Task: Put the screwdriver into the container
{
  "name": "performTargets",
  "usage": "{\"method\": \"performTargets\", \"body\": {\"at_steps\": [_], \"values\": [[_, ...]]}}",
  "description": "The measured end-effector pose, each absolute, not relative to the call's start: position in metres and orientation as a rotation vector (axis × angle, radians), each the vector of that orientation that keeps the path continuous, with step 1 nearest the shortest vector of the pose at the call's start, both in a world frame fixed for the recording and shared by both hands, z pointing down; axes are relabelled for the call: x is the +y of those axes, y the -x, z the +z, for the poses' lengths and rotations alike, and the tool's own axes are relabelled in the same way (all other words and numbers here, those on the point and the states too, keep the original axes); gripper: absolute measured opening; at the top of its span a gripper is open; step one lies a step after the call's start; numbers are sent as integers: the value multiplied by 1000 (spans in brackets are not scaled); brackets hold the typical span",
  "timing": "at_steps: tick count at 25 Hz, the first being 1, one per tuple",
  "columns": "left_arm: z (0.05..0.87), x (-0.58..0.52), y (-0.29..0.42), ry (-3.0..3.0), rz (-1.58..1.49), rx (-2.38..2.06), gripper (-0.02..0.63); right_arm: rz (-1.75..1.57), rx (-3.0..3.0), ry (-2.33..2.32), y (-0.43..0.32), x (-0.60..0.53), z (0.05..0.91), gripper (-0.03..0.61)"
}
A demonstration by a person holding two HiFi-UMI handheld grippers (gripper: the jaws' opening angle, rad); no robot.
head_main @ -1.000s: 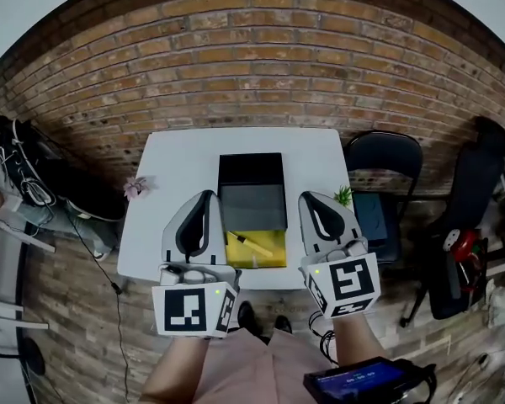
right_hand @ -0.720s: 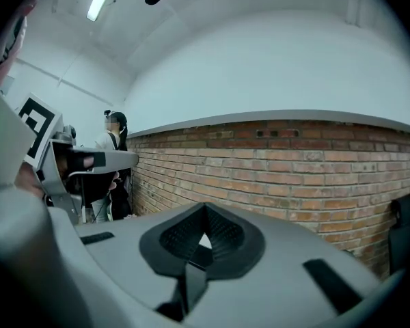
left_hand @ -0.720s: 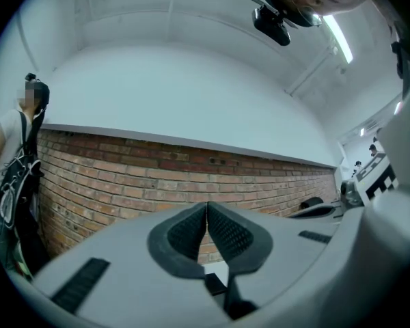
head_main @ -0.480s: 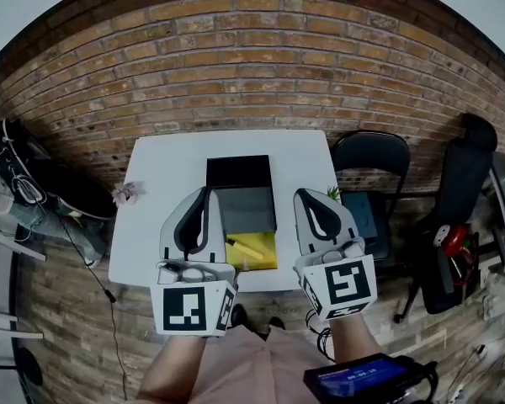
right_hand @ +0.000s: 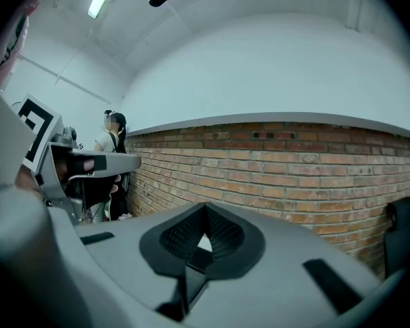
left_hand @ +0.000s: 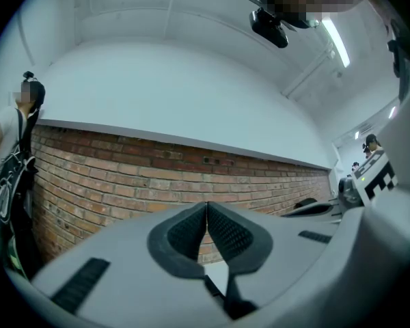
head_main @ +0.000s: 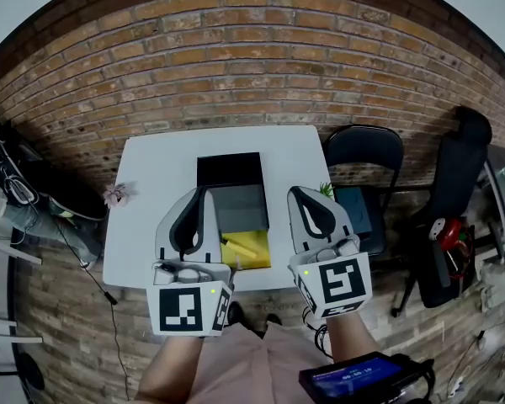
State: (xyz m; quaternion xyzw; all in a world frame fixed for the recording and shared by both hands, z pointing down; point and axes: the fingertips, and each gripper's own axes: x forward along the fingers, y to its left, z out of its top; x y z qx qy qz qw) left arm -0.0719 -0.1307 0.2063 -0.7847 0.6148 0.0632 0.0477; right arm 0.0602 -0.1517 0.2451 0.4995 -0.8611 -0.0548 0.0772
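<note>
A box-shaped container stands on the white table in the head view. It has a black far part, a grey middle and a yellow near part. The yellow screwdriver lies in the yellow part. My left gripper hovers just left of the container and is shut on nothing. Just right of it my right gripper is also shut and empty. Both gripper views look level at a brick wall, with the left gripper and the right gripper showing their pads closed together.
A black chair stands right of the table. A small pink flower sits at the table's left edge and a small green plant at its right. Dark bags and cables lie left. People stand by the wall.
The head view has drifted, so the table and container sit a little further left in the picture. Both grippers stay shut beside the container.
</note>
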Motion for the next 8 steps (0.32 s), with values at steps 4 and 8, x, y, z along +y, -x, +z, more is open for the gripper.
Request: {"method": "performTargets", "body": {"at_steps": [4,8], "values": [[208,-132,70,2396,190,1873,13,-163,-2578,-1491,-61,-153,247,-2],[209,-134,69,2397,188,1874,12,-164,-2575,-1493,-62,-155,247,-2]]}}
